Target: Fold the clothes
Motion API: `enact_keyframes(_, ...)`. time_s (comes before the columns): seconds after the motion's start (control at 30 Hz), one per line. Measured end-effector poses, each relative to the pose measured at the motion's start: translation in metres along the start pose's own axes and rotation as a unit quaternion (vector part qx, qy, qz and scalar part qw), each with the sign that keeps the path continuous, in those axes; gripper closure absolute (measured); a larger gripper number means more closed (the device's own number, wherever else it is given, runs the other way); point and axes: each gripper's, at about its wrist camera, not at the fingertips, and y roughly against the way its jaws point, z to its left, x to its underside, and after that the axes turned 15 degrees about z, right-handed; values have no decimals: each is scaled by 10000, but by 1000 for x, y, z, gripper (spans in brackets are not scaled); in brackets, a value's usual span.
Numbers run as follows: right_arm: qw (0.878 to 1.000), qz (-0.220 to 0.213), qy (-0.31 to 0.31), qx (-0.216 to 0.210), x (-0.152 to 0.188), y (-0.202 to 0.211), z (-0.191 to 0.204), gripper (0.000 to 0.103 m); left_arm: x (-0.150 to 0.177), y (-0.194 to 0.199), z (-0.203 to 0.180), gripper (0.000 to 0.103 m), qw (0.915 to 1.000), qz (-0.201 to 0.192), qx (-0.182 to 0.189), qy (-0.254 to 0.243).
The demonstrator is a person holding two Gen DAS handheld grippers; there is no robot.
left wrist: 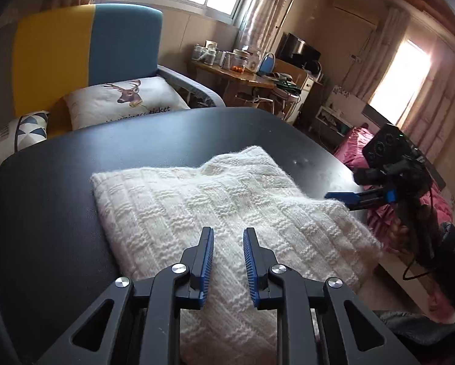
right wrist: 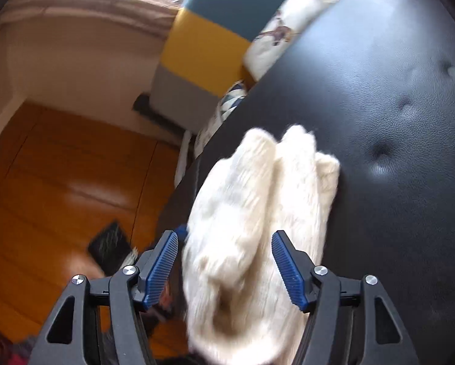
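A folded white knit sweater (left wrist: 215, 213) lies on the black padded table (left wrist: 60, 188). My left gripper (left wrist: 227, 234) hovers just over its near part, jaws a little apart with nothing between them. My right gripper (left wrist: 338, 196) shows in the left wrist view at the sweater's right edge. In the right wrist view the right gripper (right wrist: 224, 237) is open, its jaws on either side of the sweater's (right wrist: 257, 213) thick folded edge without closing on it. The view is blurred.
A blue and yellow sofa (left wrist: 84, 51) with a deer cushion (left wrist: 124, 100) stands behind the table. A cluttered wooden desk (left wrist: 239, 73) is at the back. Pink bedding (left wrist: 379, 213) lies to the right. Wooden floor (right wrist: 60, 182) lies beyond the table's edge.
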Motion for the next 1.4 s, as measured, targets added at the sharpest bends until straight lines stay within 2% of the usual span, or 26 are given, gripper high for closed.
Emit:
enact_keyframes(0.17, 9980, 326, -260, 481, -31, -41, -3, 36, 28, 13, -6, 82, 9998, -208, -27, 72)
enact_keyframes(0.2, 9970, 395, -213, 624, -36, -49, -1, 36, 34, 15, -7, 82, 9998, -206, -16, 80)
enact_keyframes(0.27, 9908, 525, 363, 1197, -40, -64, 15, 40, 46, 17, -7, 82, 9997, -206, 46, 104)
enact_keyframes(0.3, 9800, 638, 848, 1683, -37, -72, 27, 46, 50, 17, -8, 82, 9998, -174, 63, 49)
enact_keyframes(0.33, 9708, 678, 1083, 2031, -34, -77, 37, 67, 55, 17, -10, 82, 9999, -136, 70, -19)
enact_keyframes(0.37, 9598, 717, 1316, 2375, -30, -83, 46, 78, 59, 17, -12, 82, 9999, -98, 77, -88)
enact_keyframes(0.43, 9362, 711, 1698, 2995, -29, -86, 63, 89, 65, 11, -21, 82, 9987, 150, 120, -466)
enact_keyframes(0.5, 9159, 509, 2106, 3380, -28, -80, 92, 91, 71, -3, -31, 82, 9940, 536, 12, -954)
enact_keyframes(0.57, 8867, 262, 2493, 3884, -30, -74, 118, 92, 78, -21, -41, 81, 9840, 981, -262, -1462)
enact_keyframes(0.6, 8777, 325, 2438, 4113, -35, -79, 111, 92, 80, -22, -44, 81, 9823, 953, -271, -1593)
enact_keyframes(0.7, 8559, 777, 1937, 4731, -46, -103, 77, 94, 73, -25, -38, 81, 9824, 1174, 46, -1455)
enact_keyframes(0.73, 8645, 751, 1683, 4676, -38, -96, 58, 100, 73, -24, -39, 81, 9808, 1236, 62, -1510)
enact_keyframes(0.8, 8822, 667, 1192, 4506, -24, -79, 22, 100, 71, -18, -37, 81, 9797, 1264, 172, -1546)
enact_keyframes(0.83, 9001, 487, 1042, 4203, -22, -68, 18, 100, 67, -11, -35, 81, 9812, 1213, 320, -1467)
enact_keyframes(0.87, 9094, 410, 882, 4043, -21, -59, 15, 100, 62, -5, -32, 81, 9824, 1161, 468, -1388)
enact_keyframes(1.03, 9224, 334, 922, 3736, -11, -46, 19, 98, 39, 28, -18, 81, 9837, 897, 1206, -986)
enact_keyframes(1.1, 9307, 137, 965, 3525, -7, -33, 29, 95, 25, 34, -13, 80, 9876, 663, 1159, -826)
enact_keyframes(1.17, 9346, 3, 1120, 3375, -2, -17, 42, 82, 10, 34, -7, 78, 9913, 500, 1011, -673)
enact_keyframes(1.27, 9529, 176, 1365, 2701, 10, 2, 58, 79, -10, 16, 2, 76, 9947, 480, 813, -397)
enact_keyframes(1.4, 9777, 574, 1342, 1510, 33, 8, 72, 69, -27, -20, 3, 76, 9955, 704, 510, -368)
